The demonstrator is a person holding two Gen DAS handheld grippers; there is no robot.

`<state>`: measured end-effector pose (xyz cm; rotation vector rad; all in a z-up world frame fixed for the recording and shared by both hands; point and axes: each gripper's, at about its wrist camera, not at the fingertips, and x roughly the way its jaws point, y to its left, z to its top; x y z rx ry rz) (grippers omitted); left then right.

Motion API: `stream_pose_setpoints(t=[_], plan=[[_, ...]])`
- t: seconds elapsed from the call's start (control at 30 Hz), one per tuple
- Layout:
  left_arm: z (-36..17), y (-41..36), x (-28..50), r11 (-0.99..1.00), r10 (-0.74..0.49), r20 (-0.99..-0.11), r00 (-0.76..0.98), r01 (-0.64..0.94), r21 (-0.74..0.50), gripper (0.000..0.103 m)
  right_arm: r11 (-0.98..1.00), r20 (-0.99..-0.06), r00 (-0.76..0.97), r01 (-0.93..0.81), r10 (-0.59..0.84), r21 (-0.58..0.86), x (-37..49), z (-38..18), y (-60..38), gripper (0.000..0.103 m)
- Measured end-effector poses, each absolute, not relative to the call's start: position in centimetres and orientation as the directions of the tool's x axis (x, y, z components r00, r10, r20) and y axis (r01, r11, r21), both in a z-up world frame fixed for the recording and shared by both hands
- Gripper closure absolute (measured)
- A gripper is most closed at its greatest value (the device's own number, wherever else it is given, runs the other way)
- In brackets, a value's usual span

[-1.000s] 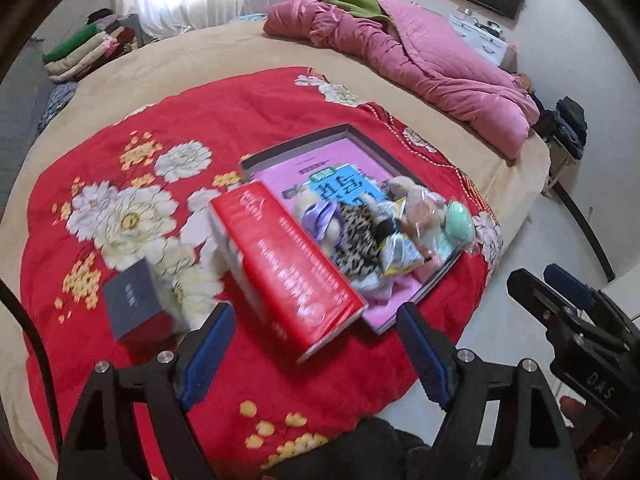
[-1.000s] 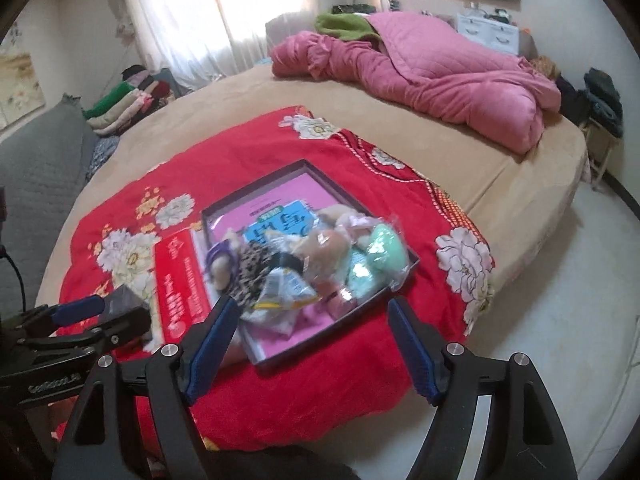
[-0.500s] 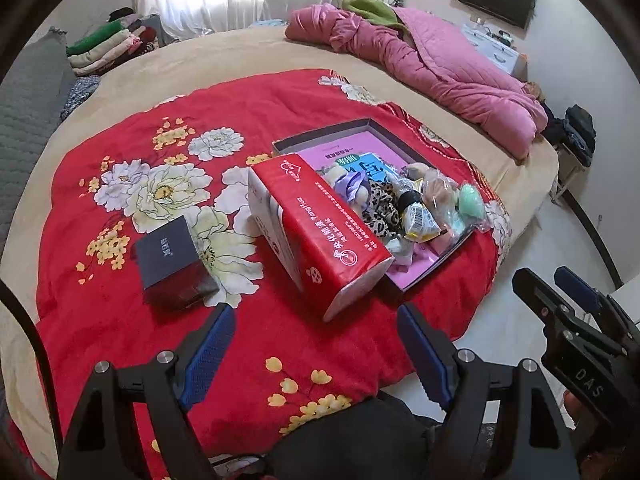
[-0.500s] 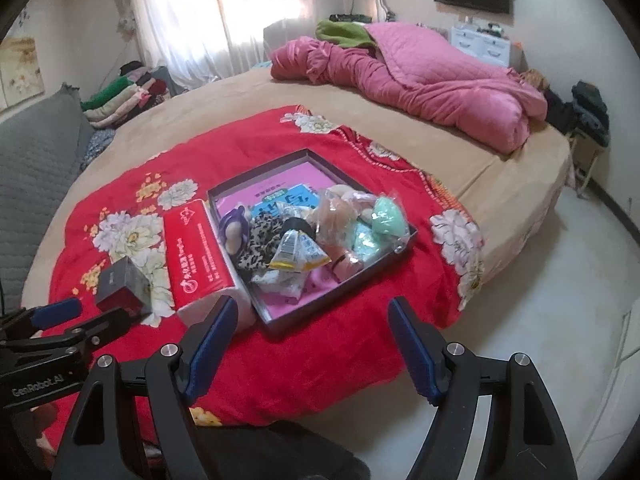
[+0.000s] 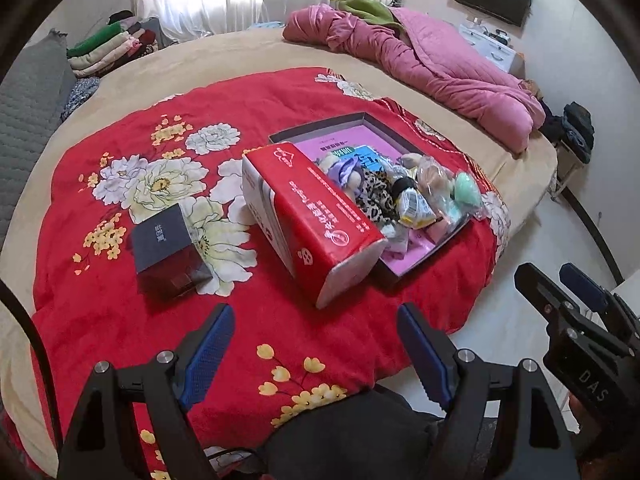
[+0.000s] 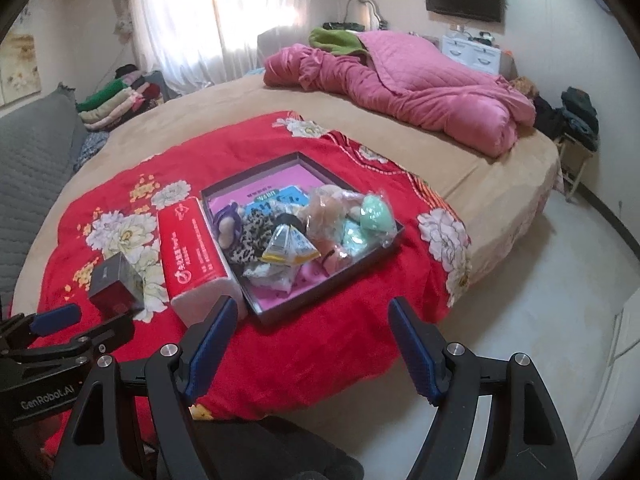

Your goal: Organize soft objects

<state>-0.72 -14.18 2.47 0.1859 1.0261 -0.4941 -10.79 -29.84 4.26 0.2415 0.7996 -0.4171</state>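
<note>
Left gripper point(image 5: 316, 354) wide open, empty. Right gripper point(image 6: 310, 346) wide open, empty. Soft toys point(image 6: 296, 228) piled in tray point(image 6: 320, 284) on red blanket point(image 5: 120, 300). Red tissue box point(image 5: 316, 216) touches tray at 9 o'clock. Dark small box point(image 5: 168, 248) farther left.

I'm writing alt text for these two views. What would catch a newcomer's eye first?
The red floral blanket spread over the tan bed dominates. On it sits a dark tray heaped with small soft items, a red tissue pack lying against its left side. Behind, a pink quilt is bunched at the far edge of the bed.
</note>
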Motion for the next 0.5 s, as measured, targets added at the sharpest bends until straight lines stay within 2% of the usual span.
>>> stream_pose_setpoints(t=[0.5], plan=[[0.9,-13.8,-2.3,0.887,-0.286,-0.86,0.423,0.456,-0.071,0.021,0.897,-0.734,0.628,0.439,-0.26,0.058,-12.1,3.2,-28.8,0.024]])
